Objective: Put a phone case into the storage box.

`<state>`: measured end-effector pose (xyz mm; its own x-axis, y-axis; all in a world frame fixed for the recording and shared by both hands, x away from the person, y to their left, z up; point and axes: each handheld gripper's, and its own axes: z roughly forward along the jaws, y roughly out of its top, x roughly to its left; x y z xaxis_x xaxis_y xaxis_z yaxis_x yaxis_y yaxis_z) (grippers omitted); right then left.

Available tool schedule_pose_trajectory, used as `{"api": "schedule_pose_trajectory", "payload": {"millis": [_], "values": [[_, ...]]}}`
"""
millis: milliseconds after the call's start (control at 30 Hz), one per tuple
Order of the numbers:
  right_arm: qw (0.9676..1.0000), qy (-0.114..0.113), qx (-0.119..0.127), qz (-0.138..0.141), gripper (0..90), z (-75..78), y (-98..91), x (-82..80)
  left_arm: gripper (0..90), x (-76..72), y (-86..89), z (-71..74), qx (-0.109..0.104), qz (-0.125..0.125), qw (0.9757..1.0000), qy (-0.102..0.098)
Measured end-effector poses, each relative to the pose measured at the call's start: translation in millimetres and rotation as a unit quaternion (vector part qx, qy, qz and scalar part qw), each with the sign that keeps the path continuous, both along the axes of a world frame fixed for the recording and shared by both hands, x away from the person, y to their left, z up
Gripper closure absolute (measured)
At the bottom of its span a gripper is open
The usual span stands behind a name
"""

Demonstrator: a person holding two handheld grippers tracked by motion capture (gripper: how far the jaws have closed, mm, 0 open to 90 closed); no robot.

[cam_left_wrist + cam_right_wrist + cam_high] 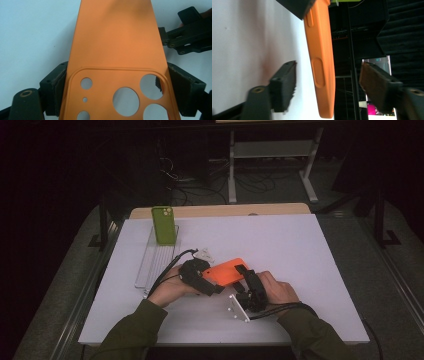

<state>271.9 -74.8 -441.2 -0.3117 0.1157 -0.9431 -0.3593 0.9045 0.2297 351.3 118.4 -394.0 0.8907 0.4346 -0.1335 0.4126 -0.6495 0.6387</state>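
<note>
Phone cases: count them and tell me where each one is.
2. The orange phone case is held above the white table between the left gripper and the right gripper. The green phone case stands in the clear rack at far left.

Both forearms come in from the bottom edge in dark green sleeves, hands close together over the near-middle of the table. Left gripper (pixel 210 279) jaws pressed against both edges of the orange phone case (pixel 226 271) at its camera-hole end. Right gripper (pixel 243 272) turned on its side, jaws apart, straddling the case's other end without touching it.
</note>
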Motion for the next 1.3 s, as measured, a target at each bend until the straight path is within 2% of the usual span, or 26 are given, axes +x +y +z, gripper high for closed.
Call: {"api": "schedule_pose_trajectory", "payload": {"millis": [67,167,267,467,600,667,833,1000,1100,1267,1300], "values": [[1.0000,-0.002,-0.006,0.002,41.6,-1.4,1.4,-1.1,15.8,-1.2,-1.6,-1.0,-0.010,0.007,0.9999,0.002],[0.9999,-0.005,-0.014,0.005,51.5,-2.6,3.0,-2.7,15.8,-0.1,-0.8,-0.6,0.004,-0.005,1.0000,-0.002],[0.9998,-0.003,-0.019,0.007,60.7,-2.8,4.1,-3.3,15.8,-0.5,-1.3,-0.6,0.001,-0.002,1.0000,-0.001],[0.9996,-0.008,-0.027,0.010,71.6,-4.3,5.6,-4.6,15.8,-0.5,-1.4,-0.5,0.000,-0.002,1.0000,0.000],[0.9991,-0.013,-0.038,0.009,74.6,-5.3,6.5,-4.9,15.7,-1.0,-2.5,-1.4,-0.007,0.005,0.9999,0.005],[0.9987,-0.023,-0.045,0.005,77.2,-6.1,7.1,-5.6,15.6,-0.5,-2.4,-1.5,-0.011,0.009,0.9999,0.009],[0.9986,-0.033,-0.042,-0.001,81.1,-6.6,7.7,-6.1,15.3,0.5,-1.6,-1.1,-0.020,0.008,0.9996,0.016],[0.9988,-0.032,-0.037,-0.003,81.9,-5.8,7.2,-6.5,14.8,0.9,-0.3,-0.9,-0.029,0.006,0.9994,0.015],[0.9989,-0.032,-0.034,-0.004,82.6,-3.9,6.7,-6.0,14.1,-1.5,0.0,-0.3,-0.035,0.010,0.9993,0.003],[0.9989,-0.028,-0.034,-0.011,82.8,-3.0,4.8,-4.1,3.5,-1.2,0.6,0.8,-0.042,0.001,0.9991,0.005],[0.9990,-0.028,-0.033,-0.012,82.8,-2.7,4.6,-3.9,1.2,-1.5,0.9,1.2,-0.049,0.003,0.9988,0.006]]}}
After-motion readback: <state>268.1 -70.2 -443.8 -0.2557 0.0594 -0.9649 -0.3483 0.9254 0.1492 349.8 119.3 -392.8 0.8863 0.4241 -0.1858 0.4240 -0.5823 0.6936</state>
